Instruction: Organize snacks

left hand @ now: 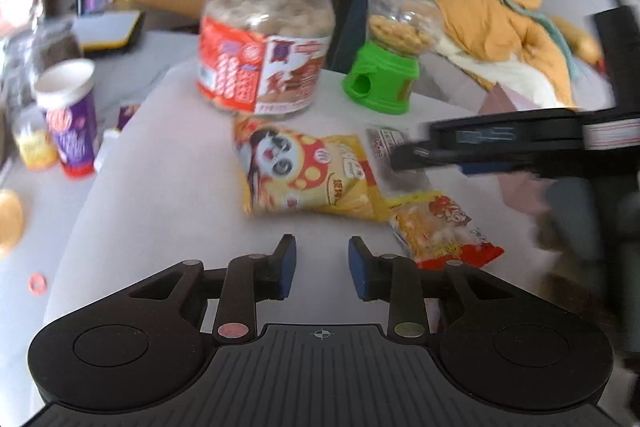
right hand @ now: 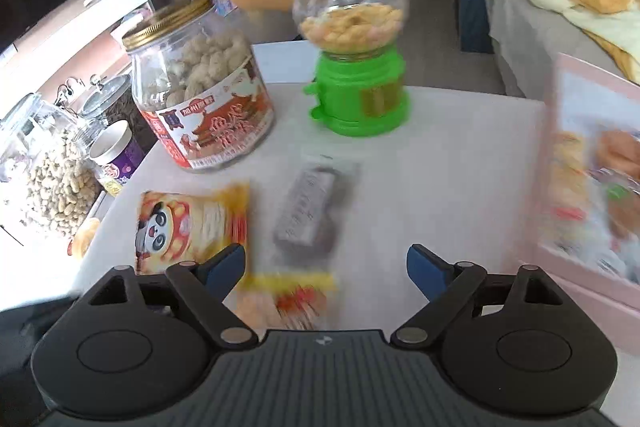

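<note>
I am hovering both grippers over the white bench (right hand: 460,163), still choosing a first snack, with nothing picked up yet. My left gripper (left hand: 322,263) is holding its jaws a little apart and empty, short of the panda snack bag (left hand: 304,171). My right gripper (right hand: 325,261) is spreading its jaws wide, empty, above the grey packet (right hand: 308,211) lying between the panda bag and the pink box (right hand: 592,179). The orange-red packet (right hand: 288,301) is lying just beneath my right jaws; blur is hiding whether they touch it, probably not. The big jar (right hand: 200,91) and green dispenser (right hand: 356,67) are standing upright at the far edge. Next, I am judging, the right jaws need to drop around the grey packet and pinch it.
</note>
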{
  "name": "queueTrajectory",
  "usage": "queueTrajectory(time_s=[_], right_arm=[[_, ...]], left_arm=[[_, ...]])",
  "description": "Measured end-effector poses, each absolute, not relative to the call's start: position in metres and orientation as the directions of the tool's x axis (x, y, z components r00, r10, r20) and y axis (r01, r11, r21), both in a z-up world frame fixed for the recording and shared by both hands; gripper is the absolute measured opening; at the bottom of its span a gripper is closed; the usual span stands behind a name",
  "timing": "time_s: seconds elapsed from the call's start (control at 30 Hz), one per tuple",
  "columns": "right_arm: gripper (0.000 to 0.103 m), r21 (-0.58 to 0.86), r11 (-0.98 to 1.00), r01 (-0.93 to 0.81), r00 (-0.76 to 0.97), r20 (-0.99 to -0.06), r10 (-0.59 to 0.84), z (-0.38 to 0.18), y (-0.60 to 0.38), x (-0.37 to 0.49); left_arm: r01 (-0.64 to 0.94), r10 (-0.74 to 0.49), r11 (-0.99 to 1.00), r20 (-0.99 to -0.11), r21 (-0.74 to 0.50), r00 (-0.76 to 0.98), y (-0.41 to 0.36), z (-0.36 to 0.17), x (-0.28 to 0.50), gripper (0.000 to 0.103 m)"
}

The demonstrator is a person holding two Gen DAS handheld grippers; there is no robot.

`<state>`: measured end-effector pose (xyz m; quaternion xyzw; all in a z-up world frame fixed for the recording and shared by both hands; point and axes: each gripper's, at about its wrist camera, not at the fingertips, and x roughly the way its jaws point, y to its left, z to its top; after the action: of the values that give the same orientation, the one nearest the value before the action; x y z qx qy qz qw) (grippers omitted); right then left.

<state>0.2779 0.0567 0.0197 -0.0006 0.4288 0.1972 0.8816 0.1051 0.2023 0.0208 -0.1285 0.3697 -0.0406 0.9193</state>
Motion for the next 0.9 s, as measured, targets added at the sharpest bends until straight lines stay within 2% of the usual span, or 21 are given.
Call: queueTrajectory(time_s=[0.1,0.13,0.17,0.2,0.27,0.3,0.4,0.7,0.73,0.77,0.8,0.87,0.9], right_arm=[[0.088,0.039,0.929,-0.368,0.602,-0.752,0.270,0.008,0.087,0.288],[0.083,-0.015,0.925,-0.380,0.604,-0.762,0.236,0.002,0.096,0.291],[0.078,-0.048,0.916,-0.398,0.601,-0.768,0.221,-0.002,0.102,0.291],[0.061,-0.045,0.913,-0.405,0.606,-0.761,0.231,0.000,0.101,0.286],[0.043,-0.008,0.905,-0.426,0.571,-0.779,0.261,0.007,0.096,0.279],[0.041,-0.007,0.904,-0.428,0.561,-0.787,0.259,0.009,0.092,0.274],[0.041,0.021,0.903,-0.430,0.529,-0.804,0.271,0.010,0.068,0.256],[0.043,-0.052,0.931,-0.362,0.586,-0.789,0.184,0.011,-0.004,0.208],[0.045,-0.065,0.935,-0.349,0.597,-0.784,0.168,0.010,-0.010,0.203],[0.054,-0.073,0.941,-0.332,0.603,-0.783,0.152,0.010,-0.017,0.200],[0.068,-0.074,0.948,-0.311,0.608,-0.782,0.138,0.011,-0.024,0.197],[0.081,-0.054,0.961,-0.273,0.626,-0.768,0.134,0.012,-0.040,0.190],[0.082,-0.043,0.965,-0.258,0.635,-0.761,0.135,0.012,-0.047,0.187]], left_arm=[[-0.016,-0.174,0.964,-0.672,-0.266,0.720,0.203,0.023,0.100,0.033],[-0.008,-0.180,0.964,-0.673,-0.266,0.717,0.202,0.024,0.100,0.033],[0.000,-0.190,0.962,-0.671,-0.272,0.716,0.202,0.025,0.099,0.033],[0.013,-0.209,0.958,-0.668,-0.286,0.714,0.201,0.025,0.099,0.033],[0.029,-0.233,0.953,-0.667,-0.303,0.708,0.192,0.025,0.102,0.033],[0.040,-0.245,0.951,-0.667,-0.306,0.704,0.188,0.024,0.104,0.033],[0.074,-0.270,0.949,-0.666,-0.308,0.695,0.173,0.024,0.110,0.033],[0.101,-0.271,0.954,-0.664,-0.283,0.697,0.153,0.026,0.115,0.033],[0.104,-0.268,0.955,-0.659,-0.277,0.703,0.153,0.028,0.114,0.033],[0.111,-0.269,0.956,-0.653,-0.273,0.708,0.151,0.031,0.113,0.033],[0.129,-0.276,0.955,-0.644,-0.266,0.713,0.149,0.035,0.111,0.033],[0.188,-0.302,0.952,-0.633,-0.242,0.713,0.140,0.041,0.108,0.033],[0.230,-0.322,0.947,-0.632,-0.226,0.705,0.132,0.044,0.108,0.033]])
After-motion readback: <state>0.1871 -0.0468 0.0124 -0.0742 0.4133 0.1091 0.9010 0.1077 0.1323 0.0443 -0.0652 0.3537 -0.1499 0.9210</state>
